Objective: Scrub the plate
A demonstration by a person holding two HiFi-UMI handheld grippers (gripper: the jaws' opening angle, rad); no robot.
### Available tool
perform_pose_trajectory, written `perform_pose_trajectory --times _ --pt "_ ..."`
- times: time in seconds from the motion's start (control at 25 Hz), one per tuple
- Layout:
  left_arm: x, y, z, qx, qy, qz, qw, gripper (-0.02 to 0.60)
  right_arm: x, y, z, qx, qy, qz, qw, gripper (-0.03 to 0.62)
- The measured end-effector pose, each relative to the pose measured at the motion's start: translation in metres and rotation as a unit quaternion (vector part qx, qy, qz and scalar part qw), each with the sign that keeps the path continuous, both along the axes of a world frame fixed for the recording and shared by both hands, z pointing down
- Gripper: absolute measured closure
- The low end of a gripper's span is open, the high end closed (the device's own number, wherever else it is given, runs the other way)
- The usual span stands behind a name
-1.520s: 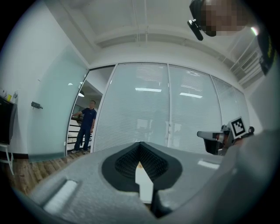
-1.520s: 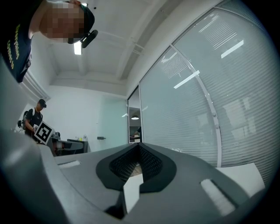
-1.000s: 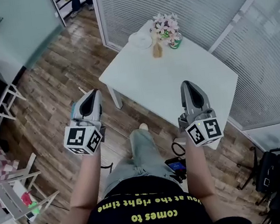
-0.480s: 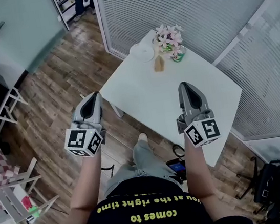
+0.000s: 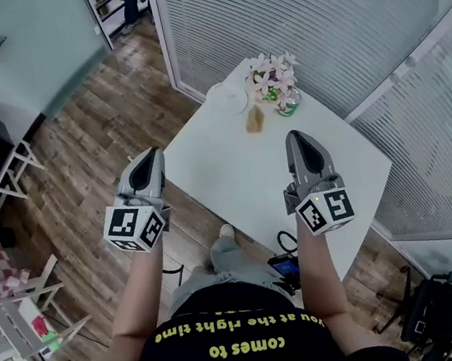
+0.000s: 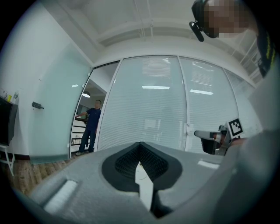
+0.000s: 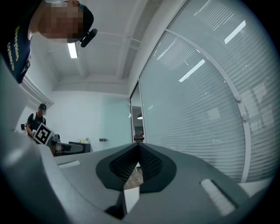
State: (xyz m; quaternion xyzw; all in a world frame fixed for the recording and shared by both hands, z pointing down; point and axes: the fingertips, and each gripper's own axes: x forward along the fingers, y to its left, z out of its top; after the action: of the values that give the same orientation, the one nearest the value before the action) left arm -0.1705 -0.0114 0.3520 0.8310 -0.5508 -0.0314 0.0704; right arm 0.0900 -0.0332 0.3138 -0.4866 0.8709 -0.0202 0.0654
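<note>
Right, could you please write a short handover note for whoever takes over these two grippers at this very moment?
Left gripper: shut, empty.
Right gripper: shut, empty. Neither touches anything.
Things: the round white plate lies at the far corner of the white rectangular table, beside pink flowers in a green pot. A small brown item, too small to identify, sits just in front of them.
Done: nothing; the plate is untouched.
Left: reach the plate, probably take up something to scrub with, then scrub.
</note>
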Motion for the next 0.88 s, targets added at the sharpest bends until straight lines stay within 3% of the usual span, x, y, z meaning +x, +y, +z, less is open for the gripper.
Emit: perform_pose_trajectory --times 0.48,0.88 --pt "0.017 -0.044 0.002 -0.006 -0.013 -0.022 0.9997 0.581 0.017 -0.051 0.013 -0.016 -0.018 -0.018 1.000 0.588" --pt "0.023 -0.059 0.007 -0.010 -0.010 -0.028 0.9995 0.581 0.003 -0.069 0.018 -0.021 -0.017 -0.037 0.999 0.588"
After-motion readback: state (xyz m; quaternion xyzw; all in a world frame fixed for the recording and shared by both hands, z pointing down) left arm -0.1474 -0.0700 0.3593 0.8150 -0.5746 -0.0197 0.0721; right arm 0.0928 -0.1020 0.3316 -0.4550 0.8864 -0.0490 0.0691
